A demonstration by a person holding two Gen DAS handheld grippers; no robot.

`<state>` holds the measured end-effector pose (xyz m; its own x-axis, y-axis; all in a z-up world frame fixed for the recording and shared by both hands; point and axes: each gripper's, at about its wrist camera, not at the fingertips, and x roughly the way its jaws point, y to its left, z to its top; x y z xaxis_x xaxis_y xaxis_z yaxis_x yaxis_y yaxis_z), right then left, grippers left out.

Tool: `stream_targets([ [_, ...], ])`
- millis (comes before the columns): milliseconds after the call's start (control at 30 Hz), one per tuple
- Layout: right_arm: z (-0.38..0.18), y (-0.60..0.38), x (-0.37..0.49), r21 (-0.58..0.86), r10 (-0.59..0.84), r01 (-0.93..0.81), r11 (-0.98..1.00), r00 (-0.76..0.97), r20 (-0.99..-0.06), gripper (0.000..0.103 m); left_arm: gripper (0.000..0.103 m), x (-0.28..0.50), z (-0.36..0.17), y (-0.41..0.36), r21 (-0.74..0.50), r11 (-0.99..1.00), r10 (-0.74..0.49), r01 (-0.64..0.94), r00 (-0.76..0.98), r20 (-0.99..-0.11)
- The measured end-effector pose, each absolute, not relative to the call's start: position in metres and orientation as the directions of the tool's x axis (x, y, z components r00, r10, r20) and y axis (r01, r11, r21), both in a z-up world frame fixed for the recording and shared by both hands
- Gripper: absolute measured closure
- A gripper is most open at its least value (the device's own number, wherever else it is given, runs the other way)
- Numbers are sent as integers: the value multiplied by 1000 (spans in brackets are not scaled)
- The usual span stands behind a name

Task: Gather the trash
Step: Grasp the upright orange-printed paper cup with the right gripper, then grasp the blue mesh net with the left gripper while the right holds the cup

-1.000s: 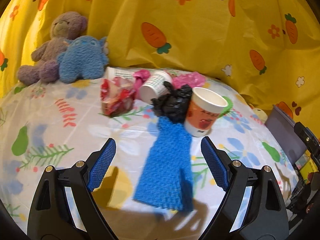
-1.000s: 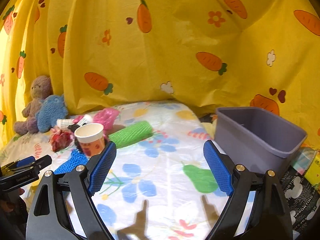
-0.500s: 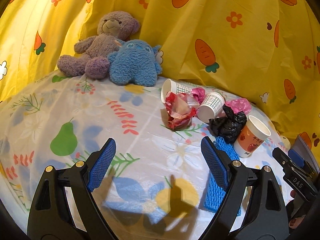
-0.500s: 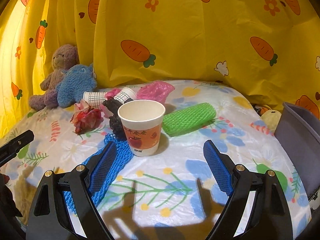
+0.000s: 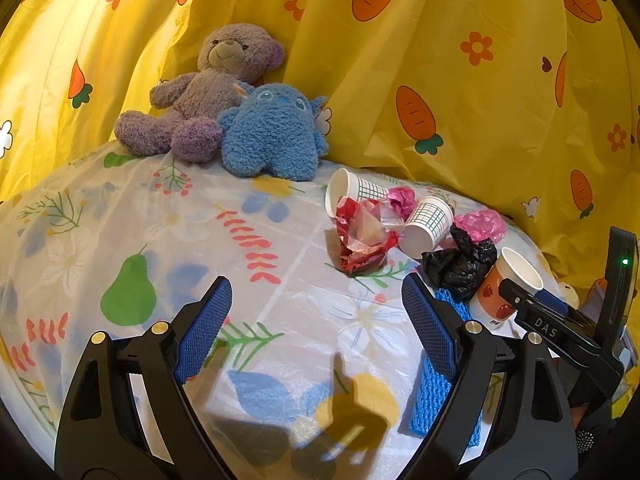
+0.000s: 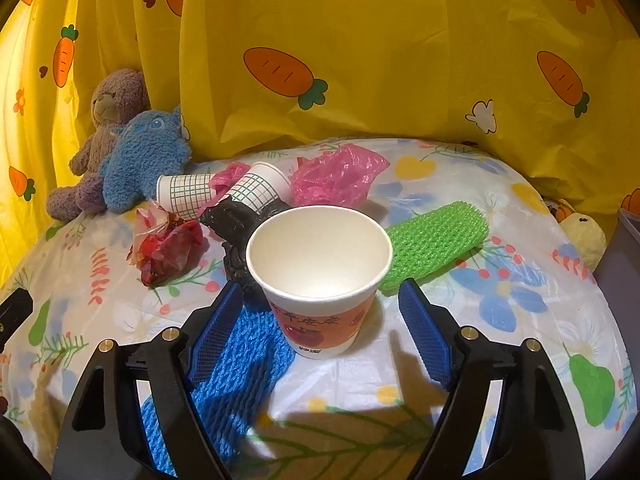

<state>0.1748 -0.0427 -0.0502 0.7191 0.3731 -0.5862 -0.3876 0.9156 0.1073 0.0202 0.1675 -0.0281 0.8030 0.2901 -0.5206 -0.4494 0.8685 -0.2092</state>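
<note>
Closing my right gripper [image 6: 320,332] on the apple-print paper cup [image 6: 320,276] to start collecting trash.

The cup stands upright on the table [image 6: 500,344], between my right pads, which are closing but not yet touching it; it sits at the edge of the blue foam net [image 6: 236,364]. My left gripper [image 5: 316,332] hangs open over bare cloth, holding nothing. Next, I judge, a light squeeze so the thin cup doesn't crumple, then a lift toward the grey bin [image 6: 628,248], which is cut off at the right edge. The black bag [image 6: 236,232] is partly hidden behind the cup.
</note>
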Motion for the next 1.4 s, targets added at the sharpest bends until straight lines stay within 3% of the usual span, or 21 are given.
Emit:
stream_targets([
  [167, -55, -41, 182, 122, 380, -389, 913, 705, -599, 40, 18, 23, -30, 163, -206, 881, 267, -427, 806, -528],
  [300, -55, -43, 181, 118, 388, -398, 910, 715, -581, 45, 18, 26, -33, 153, -199, 898, 238, -393, 813, -531],
  [633, -33, -96, 142, 128, 386, -371, 920, 803, -454, 47, 18, 50, -50, 108, -164, 956, 94, -242, 788, -609],
  [933, -37, -140, 122, 140, 349, -322, 937, 822, -450, 47, 19, 79, -83, 79, -165, 970, 4, -176, 696, -718],
  [1100, -40, -147, 121, 150, 350, -317, 937, 819, -455, 46, 32, 85, -89, 68, -99, 980, 41, -171, 665, -746],
  [1167, -41, -148, 120, 153, 351, -317, 936, 818, -455, 46, 50, 84, -89, 65, -77, 982, 57, -170, 666, -744],
  [1200, -42, -149, 119, 153, 351, -316, 936, 819, -455, 46, 54, 84, -88, 64, -67, 983, 67, -173, 666, -743],
  [1267, -44, -151, 119, 153, 347, -312, 938, 819, -457, 46, 77, 83, -87, 62, -86, 985, 41, -152, 679, -733],
  [1333, -45, -153, 118, 156, 347, -310, 938, 818, -459, 46, 88, 82, -86, 58, -89, 986, 32, -139, 688, -725],
  [1400, -45, -155, 116, 158, 346, -308, 938, 818, -460, 46, 90, 79, -83, 56, -100, 987, 20, -128, 705, -708],
])
